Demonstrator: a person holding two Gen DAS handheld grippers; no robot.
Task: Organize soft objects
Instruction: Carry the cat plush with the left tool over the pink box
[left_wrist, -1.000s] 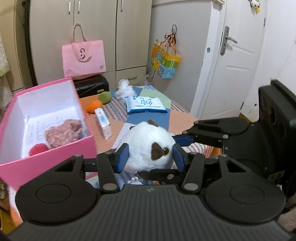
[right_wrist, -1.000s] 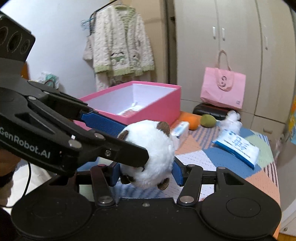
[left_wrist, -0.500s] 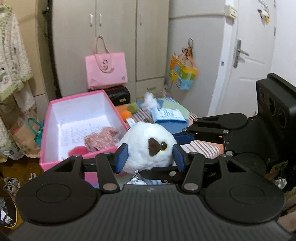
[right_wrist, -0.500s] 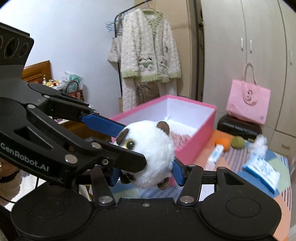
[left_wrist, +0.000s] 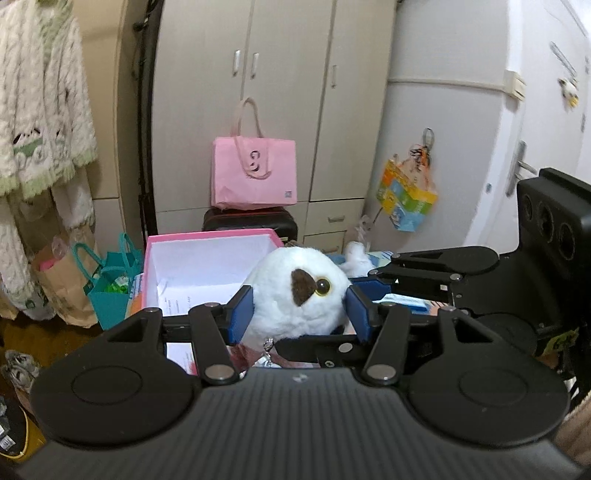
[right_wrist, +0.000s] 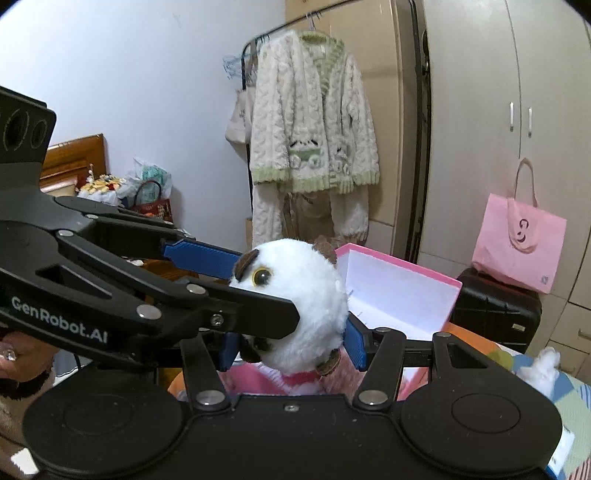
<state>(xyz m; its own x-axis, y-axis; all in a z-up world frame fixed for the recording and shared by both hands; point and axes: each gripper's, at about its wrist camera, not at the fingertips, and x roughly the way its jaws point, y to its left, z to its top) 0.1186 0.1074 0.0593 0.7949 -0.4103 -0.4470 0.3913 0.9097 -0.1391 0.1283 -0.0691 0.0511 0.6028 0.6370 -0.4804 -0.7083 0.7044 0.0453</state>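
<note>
- The plush toy (left_wrist: 295, 295) is round and white and fluffy, with brown patches, small brown ears and a glossy yellow eye. It is held aloft and upright in front of the box, blue pads pressed to its sides.
- The pink box (left_wrist: 207, 258) is open at the top, with white inner walls. It holds a printed sheet and a pinkish soft item at its near end.

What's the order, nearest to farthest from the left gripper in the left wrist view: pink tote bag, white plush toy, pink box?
1. white plush toy, between the left gripper fingers.
2. pink box, just beyond, left.
3. pink tote bag, against the wardrobe behind.
</note>
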